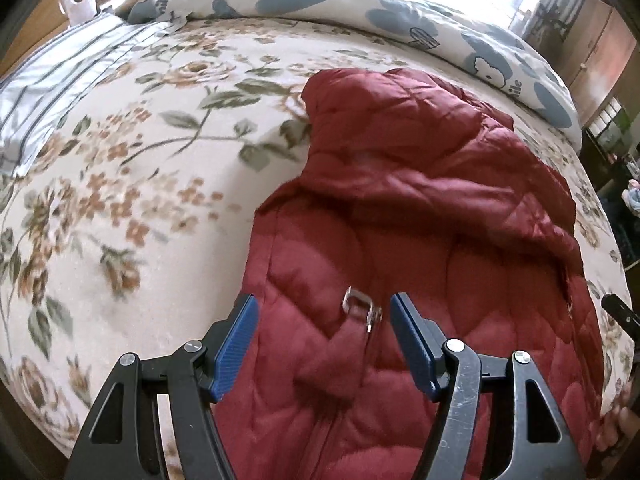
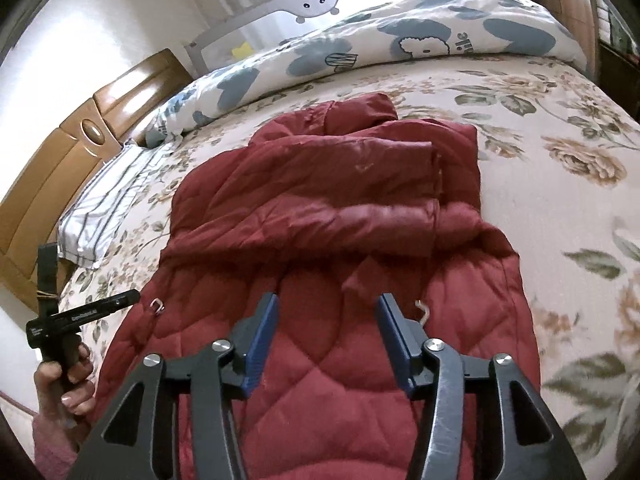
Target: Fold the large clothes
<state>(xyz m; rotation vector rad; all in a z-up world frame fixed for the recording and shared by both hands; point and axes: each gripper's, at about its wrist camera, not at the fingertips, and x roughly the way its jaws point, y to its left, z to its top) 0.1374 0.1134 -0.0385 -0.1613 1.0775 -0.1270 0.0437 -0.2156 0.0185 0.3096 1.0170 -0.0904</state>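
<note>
Coat [image 1: 400, 208], dark red and quilted, spread lengthwise on the flowered bed [image 1: 140, 160], long axis running from the near edge toward the rolled duvet [image 1: 360, 4] at the far edge. Sleeves already folded across the far half. Both tongs poised above the near hem: left gripper [image 1: 322, 344] spread, pinching nothing, a metal buckle [image 1: 360, 308] below its gap; right gripper [image 2: 326, 340] likewise spread and empty, over the hem's middle. Neither markedly nearer. Likely next: hem lifted toward the collar.
</note>
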